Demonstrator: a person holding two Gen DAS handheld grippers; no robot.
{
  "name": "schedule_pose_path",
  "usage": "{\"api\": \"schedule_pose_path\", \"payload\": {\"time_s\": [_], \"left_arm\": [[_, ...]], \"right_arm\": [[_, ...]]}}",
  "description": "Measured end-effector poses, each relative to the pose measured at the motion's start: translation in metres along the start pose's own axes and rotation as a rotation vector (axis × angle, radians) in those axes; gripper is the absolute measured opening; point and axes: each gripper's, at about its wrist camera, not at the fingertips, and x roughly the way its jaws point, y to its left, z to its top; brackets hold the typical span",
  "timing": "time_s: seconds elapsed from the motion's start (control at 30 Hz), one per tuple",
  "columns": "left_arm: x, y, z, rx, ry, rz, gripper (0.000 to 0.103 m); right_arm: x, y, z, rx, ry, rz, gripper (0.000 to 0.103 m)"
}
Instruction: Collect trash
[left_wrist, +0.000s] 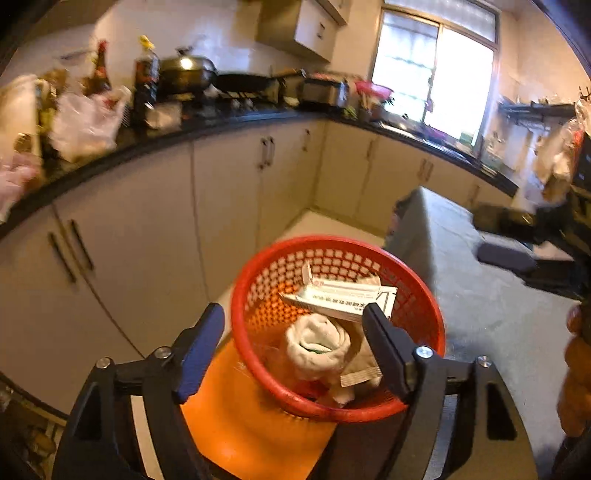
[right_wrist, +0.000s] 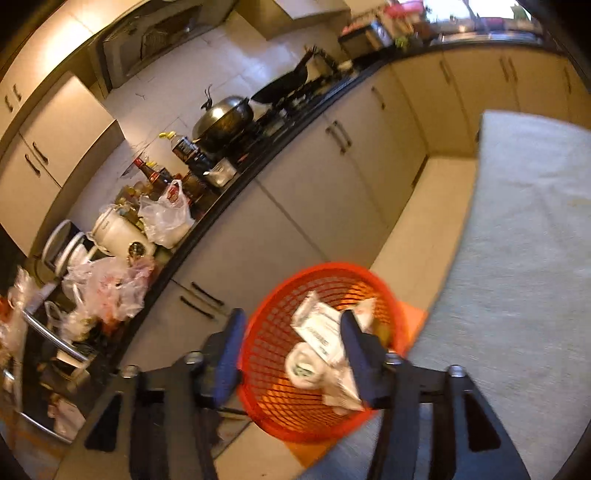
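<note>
Lower centre of both views: your left gripper (left_wrist: 291, 328) and right gripper (right_wrist: 291, 332) hang spread wide and empty over the red mesh basket (left_wrist: 436, 317). It already holds a white carton (left_wrist: 343, 299) and crumpled tissue (left_wrist: 317, 343). Descending carelessly, a finger could catch the rim, tipping everything out.

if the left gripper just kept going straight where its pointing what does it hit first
Most likely the trash inside the red basket: the left gripper, open, frames the white crumpled wad. Depth is unclear.
</note>
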Motion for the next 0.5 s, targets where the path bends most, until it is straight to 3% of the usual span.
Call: {"api": "schedule_pose_path", "payload": {"time_s": [0.07,0.17,0.27,0.37,0.5], "left_arm": [[-0.015,-0.007,-0.006,0.016,-0.039,0.066,0.089],[-0.037,-0.025,-0.016,0.068,-0.094,0.14,0.093],[-0.056,-0.046,-0.027,0.125,-0.144,0.202,0.101],[-0.069,-0.068,-0.035,0.155,-0.163,0.224,0.103],[-0.085,-0.086,-0.042,0.17,-0.169,0.227,0.103]], "right_arm": [[-0.016,0.001,-0.008,-0.032,-0.017,-0.057,0.069],[-0.044,0.003,-0.025,-0.09,-0.048,-0.135,0.079],[-0.075,0.004,-0.048,-0.165,-0.094,-0.274,0.085],[-0.104,0.001,-0.071,-0.219,-0.131,-0.388,0.092],[-0.144,-0.009,-0.099,-0.229,-0.193,-0.521,0.094]]}}
